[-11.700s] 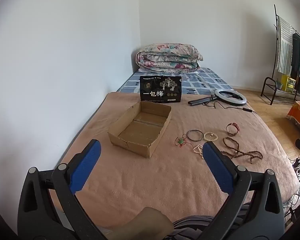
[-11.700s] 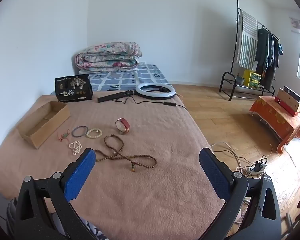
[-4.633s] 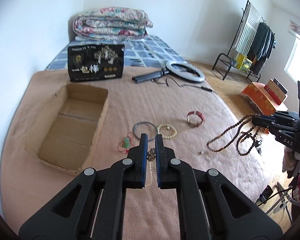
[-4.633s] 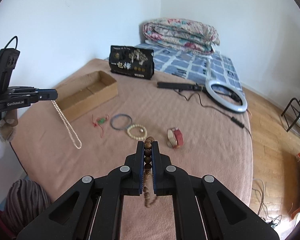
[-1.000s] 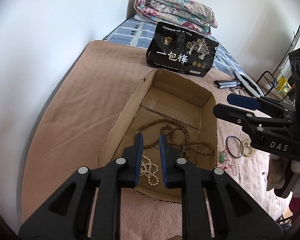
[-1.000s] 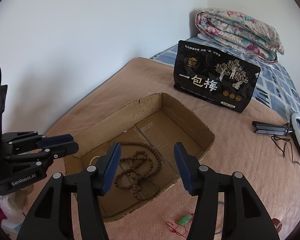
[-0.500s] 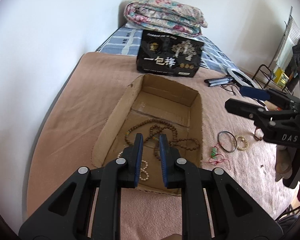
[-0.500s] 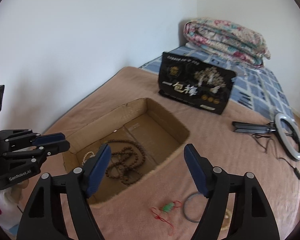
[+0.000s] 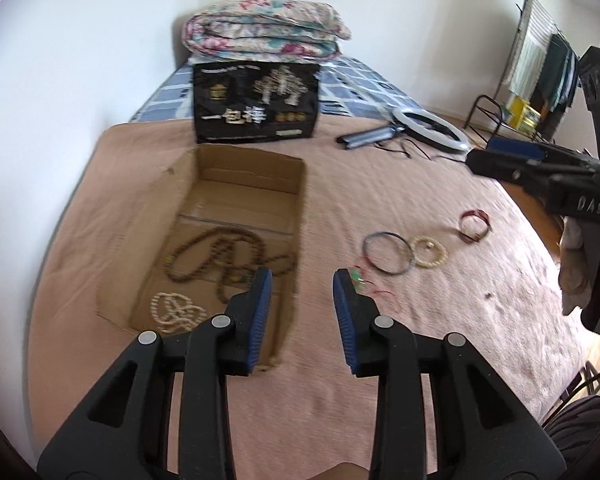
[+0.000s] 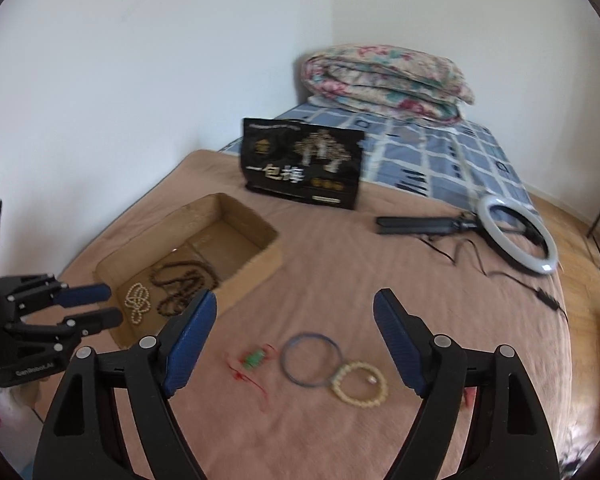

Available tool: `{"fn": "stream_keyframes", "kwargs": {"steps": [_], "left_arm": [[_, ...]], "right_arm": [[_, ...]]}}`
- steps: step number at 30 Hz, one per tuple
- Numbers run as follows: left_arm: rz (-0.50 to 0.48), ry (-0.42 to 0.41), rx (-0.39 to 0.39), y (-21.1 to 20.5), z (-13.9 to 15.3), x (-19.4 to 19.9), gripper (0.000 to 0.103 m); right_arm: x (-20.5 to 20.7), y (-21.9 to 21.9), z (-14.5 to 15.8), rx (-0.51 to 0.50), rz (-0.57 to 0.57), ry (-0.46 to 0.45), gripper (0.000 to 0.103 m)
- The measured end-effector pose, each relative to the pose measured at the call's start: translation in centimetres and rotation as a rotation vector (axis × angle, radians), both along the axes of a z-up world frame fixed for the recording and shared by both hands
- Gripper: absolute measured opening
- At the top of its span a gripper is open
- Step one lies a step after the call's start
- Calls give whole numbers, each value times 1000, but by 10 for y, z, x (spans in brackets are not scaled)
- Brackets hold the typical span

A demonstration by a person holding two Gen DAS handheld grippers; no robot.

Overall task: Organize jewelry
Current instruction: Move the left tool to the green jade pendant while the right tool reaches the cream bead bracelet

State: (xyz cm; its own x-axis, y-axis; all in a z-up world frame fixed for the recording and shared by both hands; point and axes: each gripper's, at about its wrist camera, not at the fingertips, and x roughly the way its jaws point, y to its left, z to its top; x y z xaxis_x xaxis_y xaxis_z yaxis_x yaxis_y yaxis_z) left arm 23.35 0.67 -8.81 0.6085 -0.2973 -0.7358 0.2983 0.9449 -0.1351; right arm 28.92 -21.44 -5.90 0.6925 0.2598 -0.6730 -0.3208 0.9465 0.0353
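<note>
Done: the brown bead necklace (image 9: 224, 258) and pearl strand (image 9: 174, 308) lie in your cardboard box (image 9: 296, 184).
Left to sort: green charm on red cord (image 10: 254, 360), blue bangle (image 10: 311, 359), cream bead bracelet (image 10: 360, 384) and red bracelet (image 9: 475, 226), all loose on the bed (image 9: 380, 400) beside the box.
Left gripper (image 9: 302, 298): empty, its jaws opening.
Right gripper (image 10: 294, 338): empty, spreading wide above the bangle.

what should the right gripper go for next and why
Probably lower the right gripper onto the blue bangle. It lies between the opening, empty jaws, beside the cream bead bracelet. The cardboard box already holds the brown beads and pearl strand.
</note>
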Motion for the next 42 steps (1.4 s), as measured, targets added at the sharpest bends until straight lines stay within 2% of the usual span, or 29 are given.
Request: {"fn": "stream_keyframes", "kwargs": {"steps": [9,17,29,37,39,42], "left_arm": [[-76,26,19,-47,-17,-8,31],[-98,72,29,-74,-43,1,31],[-94,134,52,-89,-78,24,31],[-93,160,72,-100,-97,43,31],[-91,166,79,-103,-103,49,31],[-86,175,96,-107,-110,55,31]], "right_arm": [[-30,-74,-5,10,-107,10,82],[-44,-118,-28,47,-159,65,82],[-29,-120,-86,44,-138,223,82],[-8,-124,-110,101,-150,290,81],[-3,-122,-113,116,-147,300,78],[6,-119,-120,132,-140,325,67]]}}
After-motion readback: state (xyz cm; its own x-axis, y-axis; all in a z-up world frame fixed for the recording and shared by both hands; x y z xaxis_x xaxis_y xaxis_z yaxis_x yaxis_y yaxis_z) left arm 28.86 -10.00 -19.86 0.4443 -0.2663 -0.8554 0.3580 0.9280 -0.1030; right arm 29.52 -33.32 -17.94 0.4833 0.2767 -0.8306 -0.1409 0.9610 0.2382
